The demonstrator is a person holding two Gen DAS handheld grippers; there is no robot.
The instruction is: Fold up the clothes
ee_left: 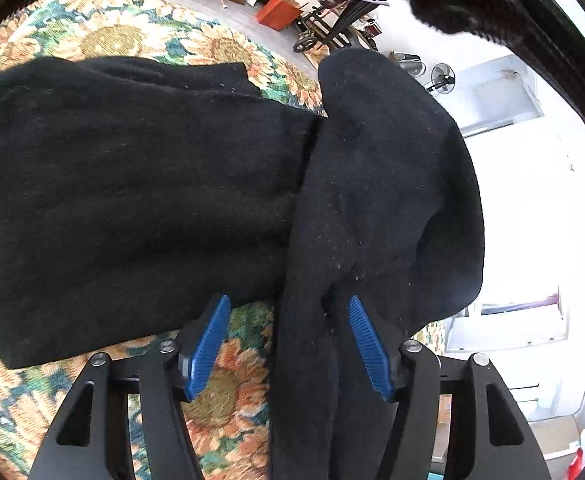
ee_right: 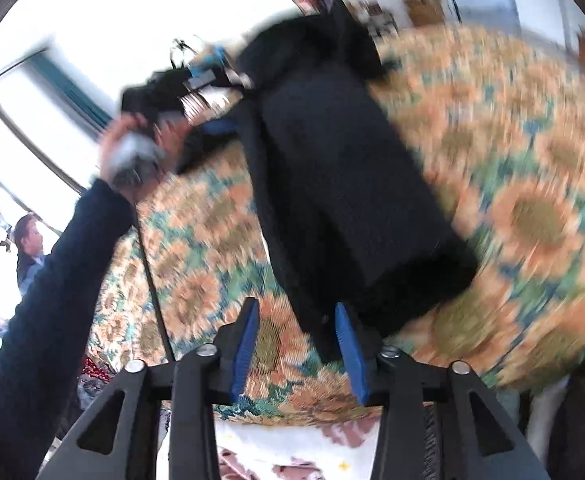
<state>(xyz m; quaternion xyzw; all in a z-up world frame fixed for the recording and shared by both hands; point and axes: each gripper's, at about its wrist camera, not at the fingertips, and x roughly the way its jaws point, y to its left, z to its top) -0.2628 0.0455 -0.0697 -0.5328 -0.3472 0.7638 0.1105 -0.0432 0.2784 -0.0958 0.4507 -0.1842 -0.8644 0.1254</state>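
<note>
Nearest the lens in the left wrist view stood the left gripper (ee_left: 288, 348), its blue pads spread apart, with a hanging strip of the black garment (ee_left: 140, 200) draped down between them and against the right-hand pad; no pinch on the cloth could be confirmed, the jaws standing plainly wide. The garment's main body lay folded into a thick, roughly rectangular bundle on the sunflower-patterned cover (ee_left: 228, 396), and a second lobe of the same dark cloth rose beside the bundle, lifted above the cover. In the right wrist view the right gripper (ee_right: 296, 348) was likewise spread, the near corner of the garment (ee_right: 344, 200) lying just between and beyond its pads without being clamped. Judged from how the cloth lay, the folding appeared well advanced — the bundle compact and layered — while the loose strip and raised lobe remained to be laid over or tucked in. The right view alone showed the operator's left hand (ee_right: 132, 152) and dark sleeve at the far side of the garment, and a second person (ee_right: 28, 248) beyond that sleeve; heavy motion blur limited detail there. The left view alone showed the cluttered floor area beyond the garment's far edge.
</note>
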